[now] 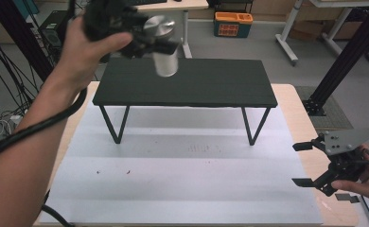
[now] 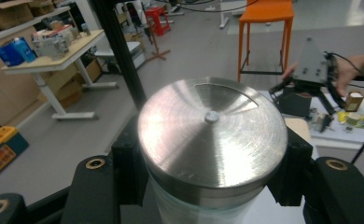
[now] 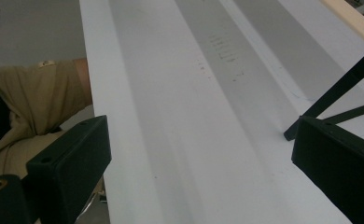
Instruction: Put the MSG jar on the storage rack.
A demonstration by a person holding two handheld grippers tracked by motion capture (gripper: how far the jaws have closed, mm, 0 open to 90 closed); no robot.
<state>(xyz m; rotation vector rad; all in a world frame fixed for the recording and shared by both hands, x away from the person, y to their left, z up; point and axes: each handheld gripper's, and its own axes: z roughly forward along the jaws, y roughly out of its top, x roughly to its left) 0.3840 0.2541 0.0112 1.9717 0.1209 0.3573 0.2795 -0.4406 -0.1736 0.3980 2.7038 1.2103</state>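
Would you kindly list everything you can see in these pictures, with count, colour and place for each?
Glass jar with a brushed metal lid: one, silver lid over a clear body, held in the air above the left end of the stand.
Black flat-topped stand on thin metal legs: one, black, at the far side of the mat.
White mat: one, white with grey bands, covering the table.
Light wooden table: one, pale wood, under the mat.
Orange and teal bin: one, on the floor beyond the table.
Orange stool: one, on the floor, in the left gripper view.
Left gripper: one, black, shut on the jar.
Right gripper: one, black, open, at the table's right edge.
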